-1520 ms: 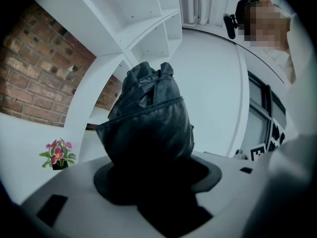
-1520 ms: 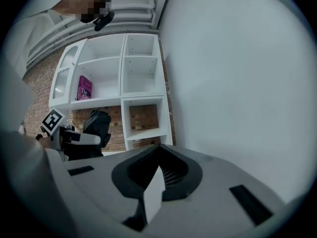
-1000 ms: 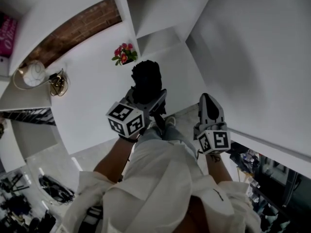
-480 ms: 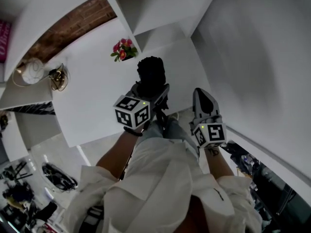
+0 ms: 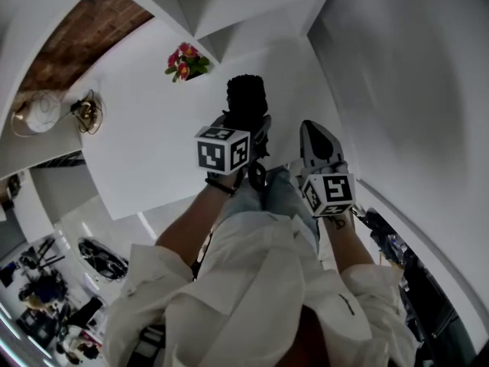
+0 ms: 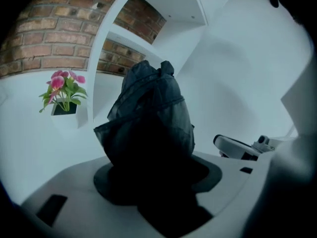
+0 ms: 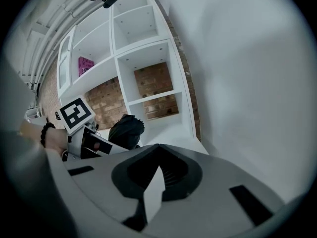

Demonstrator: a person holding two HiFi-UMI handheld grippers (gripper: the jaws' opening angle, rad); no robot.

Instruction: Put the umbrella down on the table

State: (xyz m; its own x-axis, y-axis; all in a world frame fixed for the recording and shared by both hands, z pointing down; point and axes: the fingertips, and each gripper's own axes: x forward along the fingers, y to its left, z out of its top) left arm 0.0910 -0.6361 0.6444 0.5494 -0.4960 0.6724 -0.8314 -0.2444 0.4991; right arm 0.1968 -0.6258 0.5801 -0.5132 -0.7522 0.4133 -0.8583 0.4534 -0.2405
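Observation:
A folded black umbrella [image 5: 246,102] sticks out ahead of my left gripper [image 5: 244,128], which is shut on it above the white table [image 5: 145,136]. In the left gripper view the umbrella's bunched fabric [image 6: 148,118] fills the gap between the jaws and hides the pads. My right gripper [image 5: 315,134] hangs just right of it, jaws shut with nothing between them. In the right gripper view the jaws meet at a point [image 7: 156,150], and the umbrella [image 7: 126,130] shows off to the left beyond them.
A small pot of pink flowers [image 5: 183,60] stands at the table's far edge. A round white lamp [image 5: 34,113] and a wire object [image 5: 88,113] sit at its left end. White shelves [image 7: 143,58] against brick lie behind; a white wall [image 5: 412,75] runs along the right.
Both grippers and the umbrella have come down toward the table. The head view has swung, so the table and flowers now sit higher and further left.

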